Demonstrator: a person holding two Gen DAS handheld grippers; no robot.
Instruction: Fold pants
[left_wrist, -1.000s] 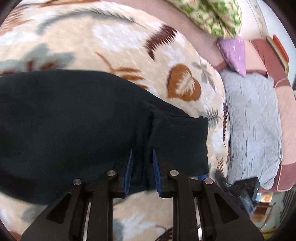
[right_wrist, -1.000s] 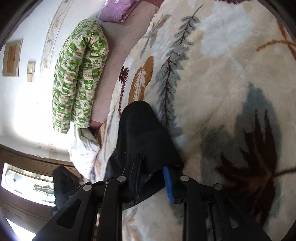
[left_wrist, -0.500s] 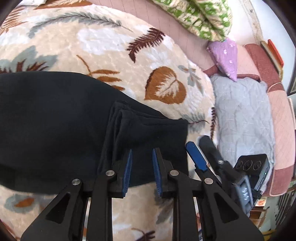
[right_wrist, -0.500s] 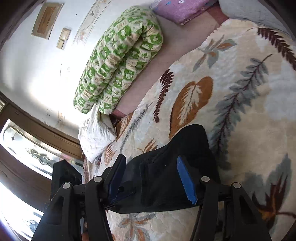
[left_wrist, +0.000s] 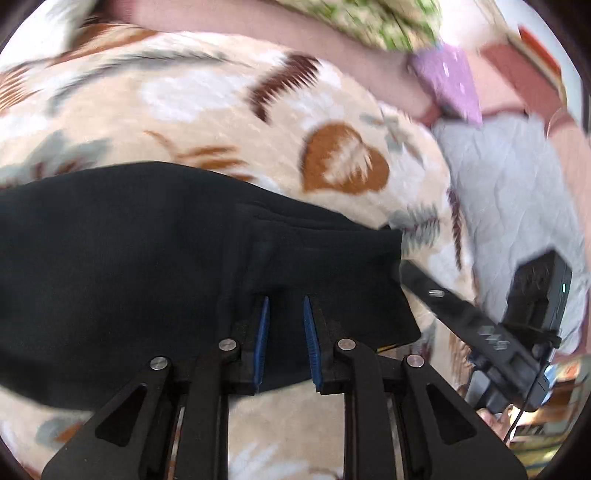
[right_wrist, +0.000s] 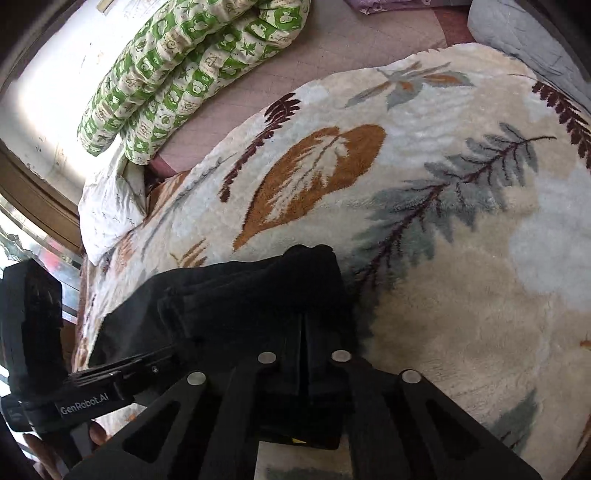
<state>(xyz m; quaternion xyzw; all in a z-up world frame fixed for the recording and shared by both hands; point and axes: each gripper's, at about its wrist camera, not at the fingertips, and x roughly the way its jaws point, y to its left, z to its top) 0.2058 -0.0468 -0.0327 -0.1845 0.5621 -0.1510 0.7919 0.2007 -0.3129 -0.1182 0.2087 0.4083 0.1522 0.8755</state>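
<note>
Black pants (left_wrist: 129, 266) lie on a leaf-patterned fleece blanket (left_wrist: 221, 96), with a folded end stacked at their right (left_wrist: 325, 273). My left gripper (left_wrist: 285, 306) stands over the near edge of that folded end, its blue pads a small gap apart with cloth beneath them. In the right wrist view the pants (right_wrist: 251, 295) lie bunched in folds, and my right gripper (right_wrist: 302, 325) is shut on their near edge, pads pressed together with the black cloth around them. The right gripper's body (left_wrist: 480, 325) shows at the right of the left wrist view.
A green patterned rolled quilt (right_wrist: 184, 62) lies along the wall at the back. A purple pillow (left_wrist: 450, 81) and a grey pillow (left_wrist: 517, 192) lie to the right of the blanket. A white pillow (right_wrist: 110, 206) sits by the window.
My right gripper was open half a second ago and has now shut on the pants' edge. The left gripper has moved slightly forward over the folded end, its gap about the same.
</note>
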